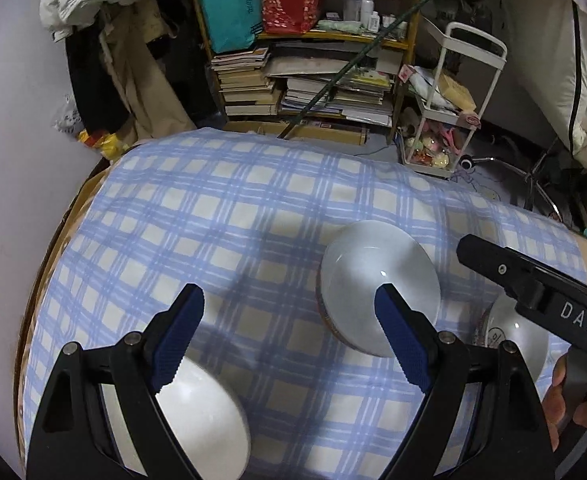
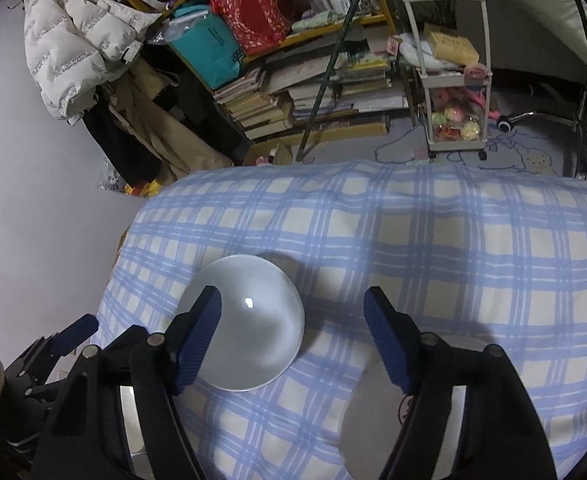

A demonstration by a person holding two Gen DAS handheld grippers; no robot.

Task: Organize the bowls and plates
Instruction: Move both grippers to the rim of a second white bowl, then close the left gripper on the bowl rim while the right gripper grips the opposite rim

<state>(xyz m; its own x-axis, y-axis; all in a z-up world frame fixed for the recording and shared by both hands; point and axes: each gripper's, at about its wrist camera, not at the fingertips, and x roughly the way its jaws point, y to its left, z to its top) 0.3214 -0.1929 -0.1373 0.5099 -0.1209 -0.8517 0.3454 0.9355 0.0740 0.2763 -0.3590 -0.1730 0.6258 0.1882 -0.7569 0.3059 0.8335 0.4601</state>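
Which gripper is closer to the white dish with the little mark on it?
Right. The right gripper hangs just above the marked dish; the left gripper is off to its left.

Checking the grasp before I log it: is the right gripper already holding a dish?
No. In the right wrist view the right gripper stands open above the checked cloth, with nothing between its pads.

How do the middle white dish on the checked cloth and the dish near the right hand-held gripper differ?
The middle dish is plain and in full view; the right-hand dish bears a dark printed mark and is partly hidden by the right hand-held gripper. The middle dish lies farther along the cloth; the marked dish lies nearer. Both are white, round and ungripped.
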